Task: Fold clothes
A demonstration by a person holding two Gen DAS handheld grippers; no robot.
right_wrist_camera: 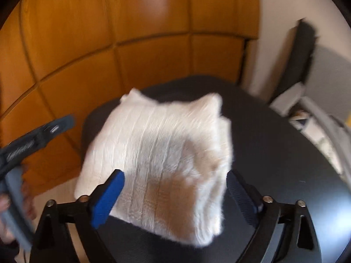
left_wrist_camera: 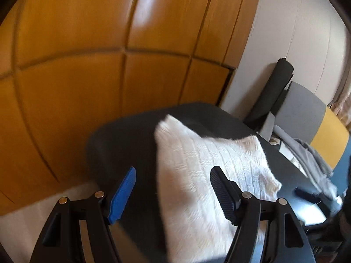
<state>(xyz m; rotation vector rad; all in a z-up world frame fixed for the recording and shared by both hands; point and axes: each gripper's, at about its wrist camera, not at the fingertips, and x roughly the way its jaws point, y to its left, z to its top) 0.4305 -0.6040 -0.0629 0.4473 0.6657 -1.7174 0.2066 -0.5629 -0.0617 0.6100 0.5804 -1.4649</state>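
One folded white knitted garment [right_wrist_camera: 158,153] lay on the dark round table [right_wrist_camera: 274,153], and that was the only piece of white clothing on it. It sat towards the table's near-left part, its ribbed face up and stacked layers showing along the right edge. The right gripper [right_wrist_camera: 173,194] hovered just above the bundle's near end, jaws spread wide, one blue finger pad [right_wrist_camera: 107,199] on the left and one dark ribbed pad [right_wrist_camera: 241,199] on the right, with nothing clamped between them. Whether the pads touched the knit could not be told through the blur. Over in the left wrist view, the left gripper [left_wrist_camera: 173,197] was open too: its blue pad [left_wrist_camera: 121,197] stood over bare tabletop [left_wrist_camera: 122,140] just left of the folded garment [left_wrist_camera: 208,171], while its black pad [left_wrist_camera: 223,197] overlapped the white cloth. It gripped nothing. From the right wrist camera, that left tool appeared at the far left edge as a grey handle [right_wrist_camera: 15,206] held in a person's hand [right_wrist_camera: 4,217]. Behind the table stood orange-brown wooden cabinet panels [left_wrist_camera: 87,54]. One dark rolled mat [left_wrist_camera: 272,89] leaned against the pale wall [left_wrist_camera: 296,22], near a grey chair back [left_wrist_camera: 305,107]. One crumpled light-grey garment [left_wrist_camera: 311,162] lay at the table's far right, well apart from the white bundle.
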